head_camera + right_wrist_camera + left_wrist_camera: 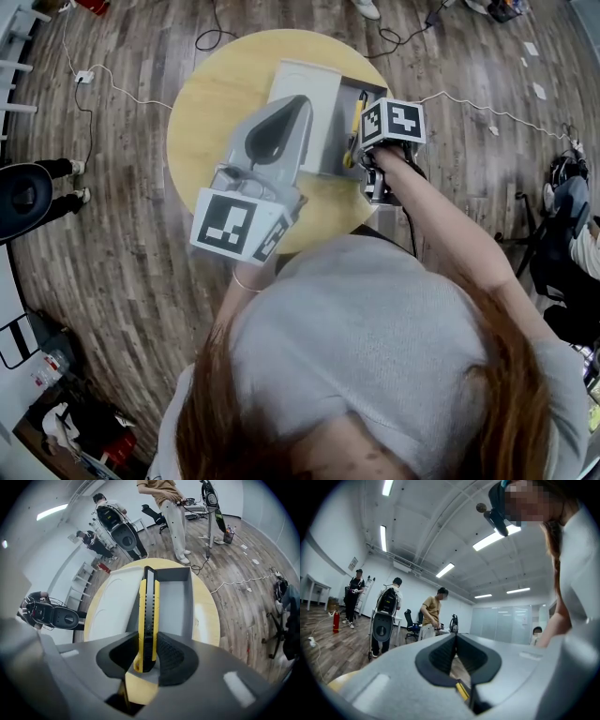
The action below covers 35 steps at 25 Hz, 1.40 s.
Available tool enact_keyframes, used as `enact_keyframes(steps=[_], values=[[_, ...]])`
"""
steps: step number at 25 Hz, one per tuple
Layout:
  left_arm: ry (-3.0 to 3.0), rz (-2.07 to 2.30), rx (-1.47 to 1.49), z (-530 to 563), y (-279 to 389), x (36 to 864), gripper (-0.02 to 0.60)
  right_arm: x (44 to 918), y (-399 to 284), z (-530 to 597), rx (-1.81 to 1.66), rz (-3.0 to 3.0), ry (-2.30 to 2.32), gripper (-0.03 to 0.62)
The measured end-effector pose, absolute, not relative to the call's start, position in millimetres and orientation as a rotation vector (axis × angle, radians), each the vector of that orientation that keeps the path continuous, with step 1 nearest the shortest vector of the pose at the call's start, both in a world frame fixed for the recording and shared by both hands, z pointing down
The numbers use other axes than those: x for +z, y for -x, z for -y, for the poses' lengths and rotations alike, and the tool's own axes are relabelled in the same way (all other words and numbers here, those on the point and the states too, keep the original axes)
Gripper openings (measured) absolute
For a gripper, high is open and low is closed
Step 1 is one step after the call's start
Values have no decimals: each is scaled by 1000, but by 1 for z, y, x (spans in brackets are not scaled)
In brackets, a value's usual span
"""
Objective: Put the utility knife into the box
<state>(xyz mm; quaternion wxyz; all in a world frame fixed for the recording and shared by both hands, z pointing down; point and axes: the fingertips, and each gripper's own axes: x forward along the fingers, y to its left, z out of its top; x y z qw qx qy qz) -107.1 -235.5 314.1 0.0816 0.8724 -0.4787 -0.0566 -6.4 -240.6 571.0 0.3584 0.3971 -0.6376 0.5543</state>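
Pinching the knife (149,613) in the right gripper (149,656), jaws tight on its near end, over the box (180,599) on the table (208,616); holding the left gripper (456,654) aloft, jaws together, empty.

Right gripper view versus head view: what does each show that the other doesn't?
Only the right gripper view: the right gripper's jaws clamped on the rear end of the knife. Only the head view: the left gripper, raised toward the camera and holding nothing, and the person's own shoulders. Both: the yellow knife lined up along the grey box on the round table.
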Motion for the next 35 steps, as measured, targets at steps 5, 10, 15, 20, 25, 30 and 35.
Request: enact_keyframes(steps=[5,10,15,20,25,30,35], values=[[-2602,1450,-172,234,109,313,0,586,2,244,1378,1588,-1027,120],[-2598,1433,-182,235,109,314,0,593,4,249,1255,1578,-1010,120],[-2600,1416,-190,236,110,313,1,601,10,248,1271,1530,-1025,120],[-2602,1423,-183,234,113,315,0,607,16,248,1286,1502,-1039,120],[-2599,1434,-186,233,109,315,0,612,15,247,1260,1485,-1027,120],[-2576,1437,-193,233,117,318,0,622,14,251,1246,1472,-1037,119],[-2568,1444,-190,234,118,318,0,626,12,255,1237,1459,-1046,118]])
